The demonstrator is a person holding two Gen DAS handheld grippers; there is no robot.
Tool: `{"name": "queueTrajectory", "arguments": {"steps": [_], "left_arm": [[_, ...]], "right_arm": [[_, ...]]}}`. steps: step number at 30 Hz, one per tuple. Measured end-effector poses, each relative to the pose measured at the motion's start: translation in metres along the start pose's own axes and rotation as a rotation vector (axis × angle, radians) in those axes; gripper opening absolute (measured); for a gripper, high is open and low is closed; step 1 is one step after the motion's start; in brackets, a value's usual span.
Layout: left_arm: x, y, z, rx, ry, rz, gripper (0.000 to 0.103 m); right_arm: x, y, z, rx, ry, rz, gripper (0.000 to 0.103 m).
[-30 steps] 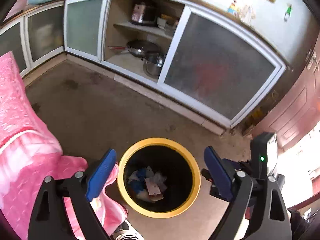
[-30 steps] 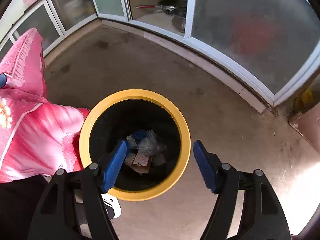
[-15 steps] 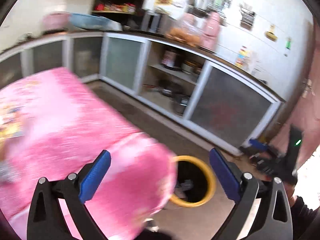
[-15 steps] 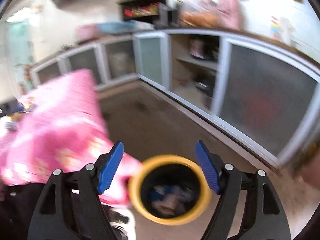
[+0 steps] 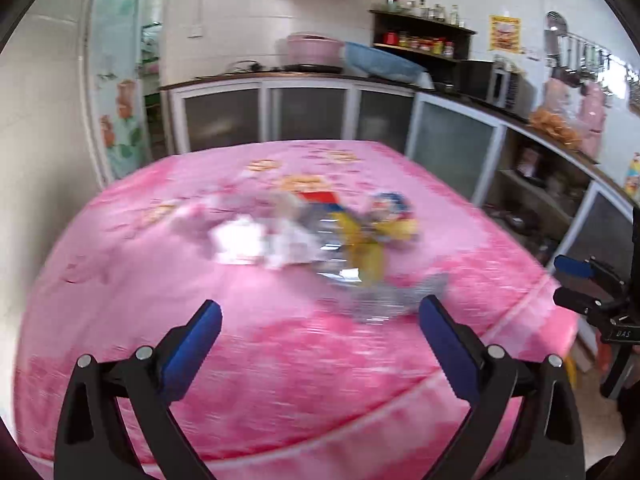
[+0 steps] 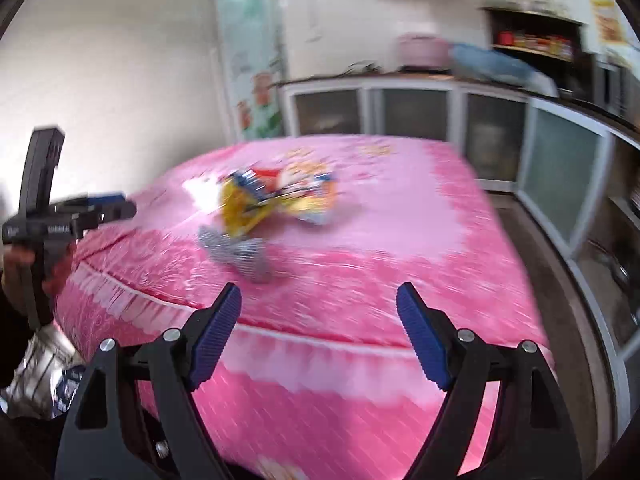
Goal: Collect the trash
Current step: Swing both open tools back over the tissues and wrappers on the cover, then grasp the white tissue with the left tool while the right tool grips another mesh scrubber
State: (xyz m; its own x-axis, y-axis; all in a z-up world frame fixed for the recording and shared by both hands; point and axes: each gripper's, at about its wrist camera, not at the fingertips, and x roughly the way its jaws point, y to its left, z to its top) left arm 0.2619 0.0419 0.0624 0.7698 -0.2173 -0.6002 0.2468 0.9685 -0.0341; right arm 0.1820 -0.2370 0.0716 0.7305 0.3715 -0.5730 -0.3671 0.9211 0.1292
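Note:
A blurred pile of trash (image 5: 320, 236) lies in the middle of the pink-clothed table (image 5: 160, 280): white crumpled paper (image 5: 240, 240), a yellow wrapper (image 5: 364, 252) and a silver foil wrapper (image 5: 392, 300) nearest me. My left gripper (image 5: 320, 306) hangs open and empty over the table's near part, short of the pile. My right gripper (image 6: 319, 292) is open and empty too, above the table's near edge, with the silver foil wrapper (image 6: 236, 252) and yellow wrapper (image 6: 244, 208) ahead to its left. Each gripper shows in the other's view, the right gripper (image 5: 568, 284) and the left gripper (image 6: 116, 206).
Low cabinets (image 5: 304, 116) with frosted doors run behind and along the right of the table, under a cluttered counter. A strip of brown floor (image 6: 532, 240) separates table and cabinets. A hand (image 6: 16, 264) holds the left gripper; a silver bag (image 6: 40, 364) sits low at the left.
Both grippers have swung up and away from the yellow-rimmed bin on the floor to face the pink table. The bin has left both views, and the trash pile has come into view.

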Motion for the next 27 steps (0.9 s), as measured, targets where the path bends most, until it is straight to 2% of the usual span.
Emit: {"name": "queueTrajectory", "arguments": {"steps": [4, 6, 12, 17, 25, 27], "left_arm": [[0.016, 0.038, 0.006, 0.003, 0.008, 0.075, 0.095], [0.023, 0.051, 0.011, 0.0, 0.014, 0.086, 0.095], [0.054, 0.065, 0.028, 0.044, 0.027, 0.07, 0.095], [0.094, 0.072, 0.044, 0.071, 0.085, 0.043, 0.095], [0.145, 0.089, 0.057, 0.007, 0.17, -0.003, 0.095], [0.157, 0.089, 0.057, -0.006, 0.2, -0.015, 0.095]], "right_arm": [[0.04, 0.025, 0.011, -0.052, 0.063, 0.025, 0.076], [0.048, 0.031, 0.014, -0.073, 0.08, 0.031, 0.076], [0.08, 0.042, 0.023, -0.107, 0.125, 0.022, 0.076], [0.1, 0.044, 0.028, -0.122, 0.158, 0.01, 0.076], [0.126, 0.042, 0.03, -0.122, 0.213, 0.017, 0.076], [0.133, 0.042, 0.031, -0.128, 0.232, 0.017, 0.072]]}}
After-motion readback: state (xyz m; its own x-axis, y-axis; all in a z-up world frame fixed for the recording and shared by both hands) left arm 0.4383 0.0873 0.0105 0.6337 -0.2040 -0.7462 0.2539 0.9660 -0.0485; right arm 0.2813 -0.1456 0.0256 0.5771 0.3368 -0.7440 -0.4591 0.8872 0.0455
